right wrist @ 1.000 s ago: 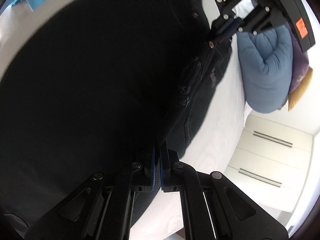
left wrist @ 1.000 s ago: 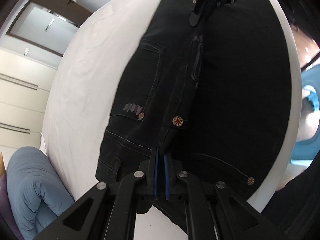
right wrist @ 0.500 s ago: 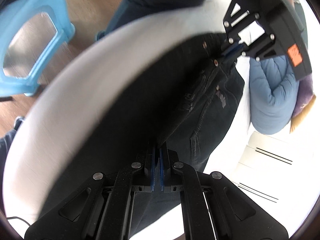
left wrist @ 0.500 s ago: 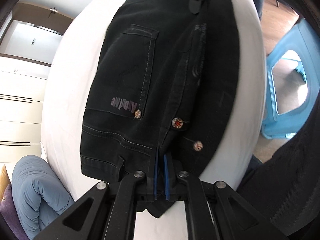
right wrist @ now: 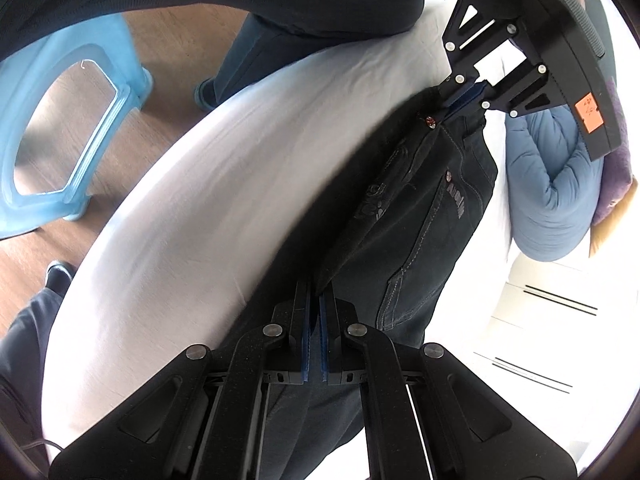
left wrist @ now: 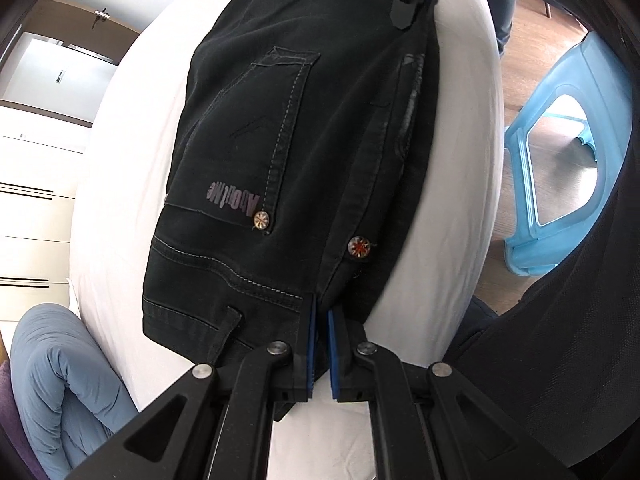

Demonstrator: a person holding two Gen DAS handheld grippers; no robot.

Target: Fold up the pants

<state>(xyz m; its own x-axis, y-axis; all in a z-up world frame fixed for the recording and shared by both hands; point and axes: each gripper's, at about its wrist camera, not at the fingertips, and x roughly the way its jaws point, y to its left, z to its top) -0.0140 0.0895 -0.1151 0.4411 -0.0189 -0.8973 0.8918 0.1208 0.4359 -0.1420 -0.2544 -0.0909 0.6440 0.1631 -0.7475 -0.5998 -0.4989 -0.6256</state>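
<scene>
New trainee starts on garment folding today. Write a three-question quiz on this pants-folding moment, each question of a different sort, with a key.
1. True or false: the left gripper is shut on the black pants.
2. Multiple choice: the pants lie on A) a wooden floor, B) a white bed, C) a blue stool.
3. Fill in: the right gripper clamps a fold of the ____.

Key: 1 true. 2 B. 3 pants; both grippers pinch the same garment at opposite ends.
</scene>
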